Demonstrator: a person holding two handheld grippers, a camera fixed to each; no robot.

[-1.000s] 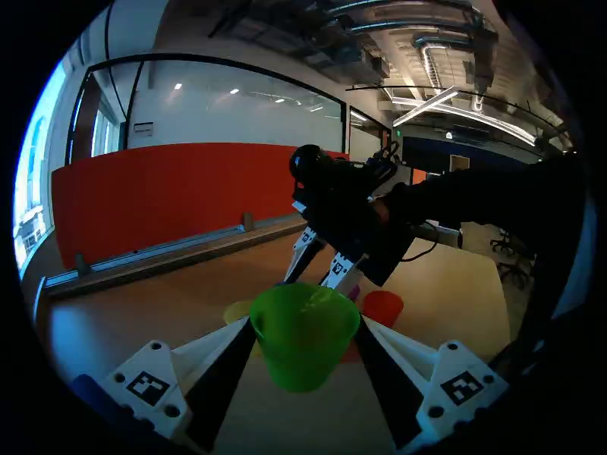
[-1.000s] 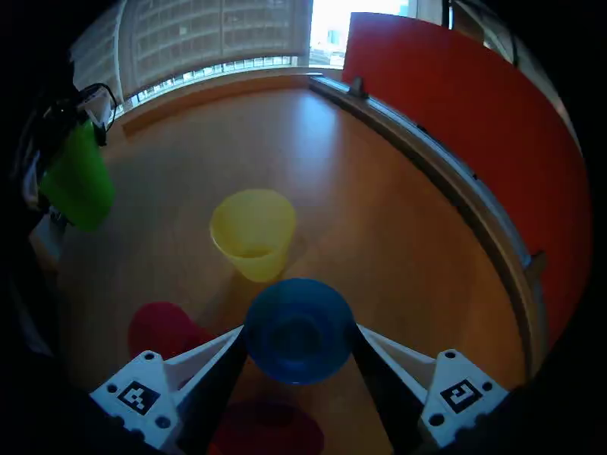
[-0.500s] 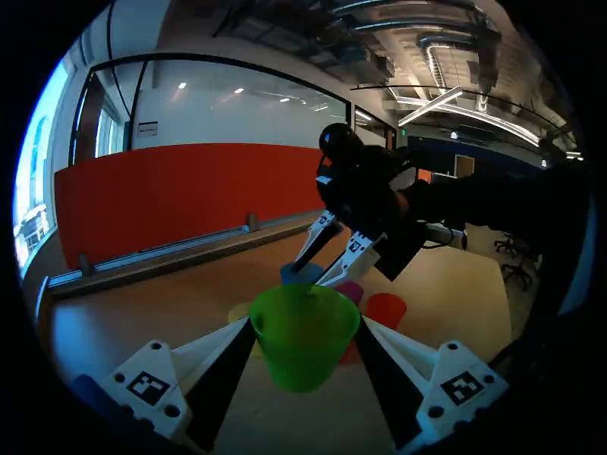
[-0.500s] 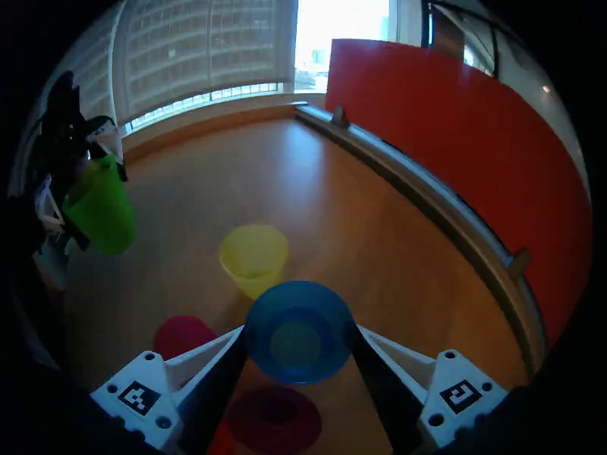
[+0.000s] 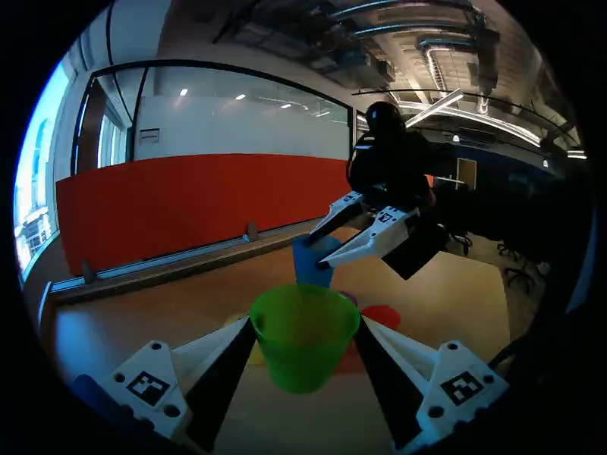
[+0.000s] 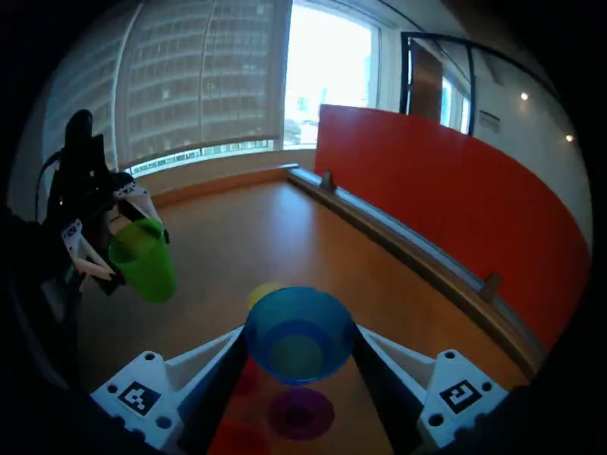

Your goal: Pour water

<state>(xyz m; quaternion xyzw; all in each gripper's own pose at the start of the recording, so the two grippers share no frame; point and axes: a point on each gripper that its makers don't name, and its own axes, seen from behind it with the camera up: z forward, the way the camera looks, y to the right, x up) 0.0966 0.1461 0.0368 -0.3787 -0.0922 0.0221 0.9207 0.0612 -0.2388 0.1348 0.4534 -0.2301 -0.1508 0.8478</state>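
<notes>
Green cup (image 5: 304, 345) sits clamped between the fingers of the left hand-held gripper (image 5: 303, 327), above the wooden counter (image 5: 136, 322). Farther right in the left gripper view, the right hand-held gripper (image 5: 313, 255) grips a blue cup (image 5: 307, 274), seen side-on and raised. The right gripper view looks into that cup's mouth; what seems a yellow cup (image 6: 264, 293) stands on the counter beyond it.

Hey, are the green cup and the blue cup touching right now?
Apart. The right gripper view shows a stretch of table between the green cup and the blue cup.
</notes>
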